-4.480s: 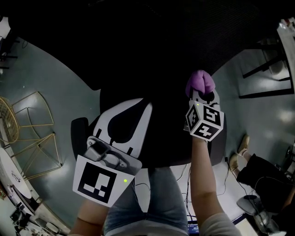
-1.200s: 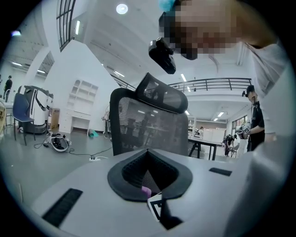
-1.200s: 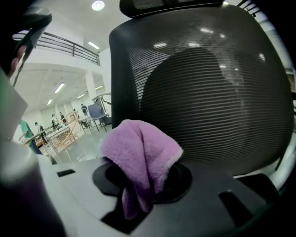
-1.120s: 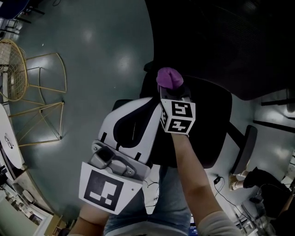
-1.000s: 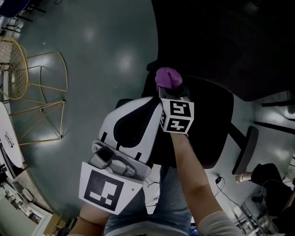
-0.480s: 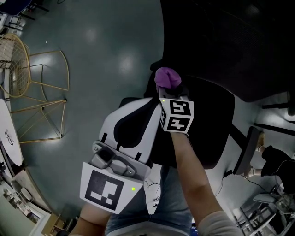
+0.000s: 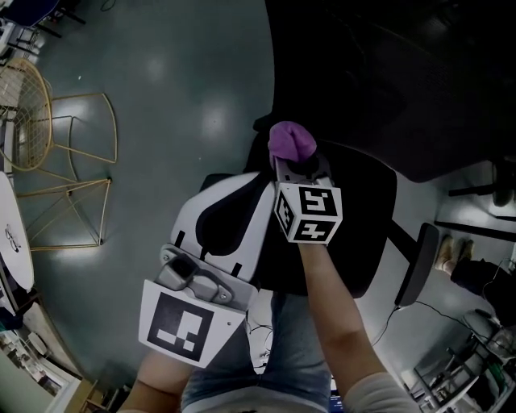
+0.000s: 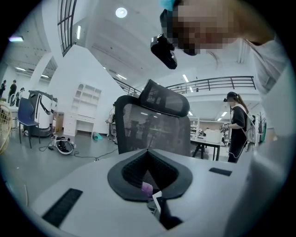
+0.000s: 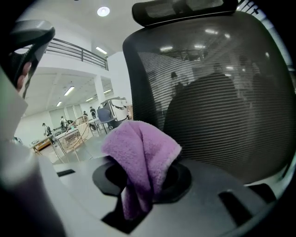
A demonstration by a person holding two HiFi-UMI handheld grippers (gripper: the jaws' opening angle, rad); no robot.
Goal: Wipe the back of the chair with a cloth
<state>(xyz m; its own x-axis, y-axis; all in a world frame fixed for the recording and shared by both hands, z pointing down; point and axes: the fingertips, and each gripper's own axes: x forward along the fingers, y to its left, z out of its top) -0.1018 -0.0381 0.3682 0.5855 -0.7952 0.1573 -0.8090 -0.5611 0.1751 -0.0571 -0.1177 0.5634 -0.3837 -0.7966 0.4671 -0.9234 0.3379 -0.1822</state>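
A purple cloth [image 7: 290, 141] is bunched in my right gripper [image 7: 293, 160], which is shut on it. In the right gripper view the cloth [image 9: 142, 155] hangs over the jaws just in front of the chair's black mesh back [image 9: 217, 92], below the headrest [image 9: 185, 11]; whether it touches the mesh I cannot tell. From the head view the chair [image 7: 355, 242] is a dark shape under the right gripper. My left gripper [image 7: 258, 184] sits lower left, its white jaws closed with nothing in them. The left gripper view looks at the chair back [image 8: 152, 134] from farther off.
Gold wire chairs [image 7: 60, 177] stand on the grey floor at the left, by a white round table [image 7: 12, 242]. The chair's armrest [image 7: 415, 262] juts out right, with a bystander's feet [image 7: 451, 254] beyond. A person [image 8: 238, 125] stands by a desk [image 8: 208, 139].
Since 4.5 s ago the right gripper with the cloth has shifted left and up in the head view. Over the last second both grippers barely moved; the bystander at the right walked.
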